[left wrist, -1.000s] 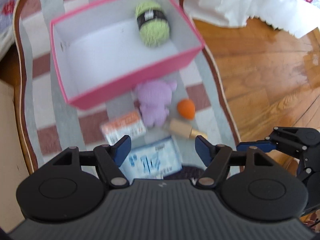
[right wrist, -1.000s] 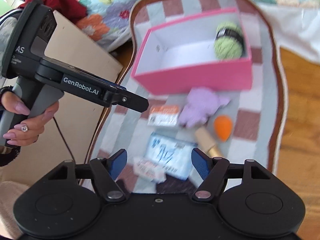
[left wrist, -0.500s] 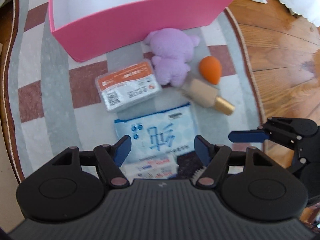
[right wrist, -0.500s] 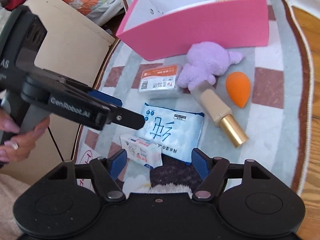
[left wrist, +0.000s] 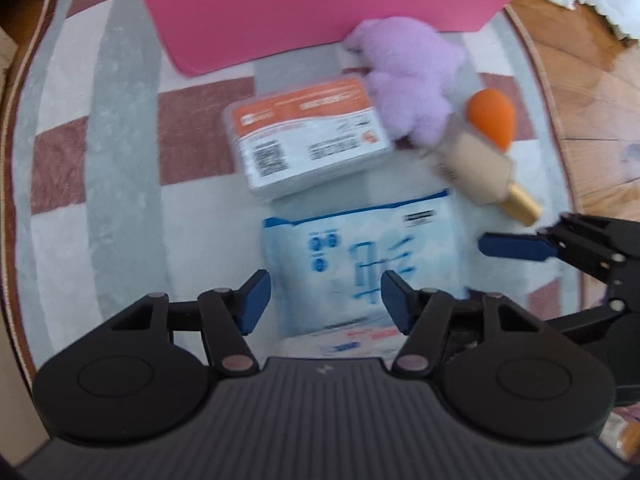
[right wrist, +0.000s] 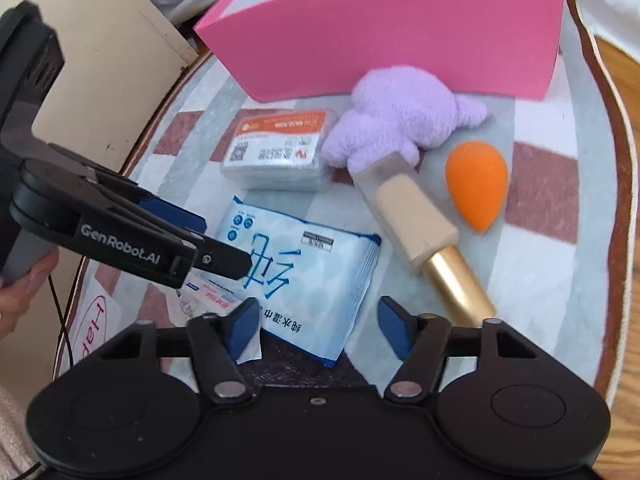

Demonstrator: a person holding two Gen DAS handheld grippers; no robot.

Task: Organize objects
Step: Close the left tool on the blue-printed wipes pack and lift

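Note:
A blue wet-wipe pack [left wrist: 360, 264] [right wrist: 304, 272] lies flat on the checked rug [left wrist: 120, 184]. My left gripper [left wrist: 325, 300] points straight down just above it, jaws closing, pads clear of the pack. My right gripper [right wrist: 318, 322] hovers over the pack's near edge, jaws closing too, nothing pressed. Beyond lie an orange-labelled pack [left wrist: 308, 136] [right wrist: 280, 148], a purple plush [left wrist: 404, 68] [right wrist: 396, 120], an orange sponge [left wrist: 490, 118] [right wrist: 478, 184] and a beige bottle with a gold cap [left wrist: 476, 168] [right wrist: 416, 224]. The pink box [left wrist: 320, 12] [right wrist: 400, 32] stands behind them.
A small red-and-white tissue pack [right wrist: 208, 296] lies beside the wipe pack, partly under the left gripper's fingers [right wrist: 216, 258]. A beige panel [right wrist: 104, 64] borders the rug on the left, wooden floor [left wrist: 592, 112] on the right. A hand [right wrist: 24, 292] holds the left gripper's handle.
Both grippers have come down close to the rug over the blue wipe pack, and their jaws have narrowed. The pink box has slid to the top of both views.

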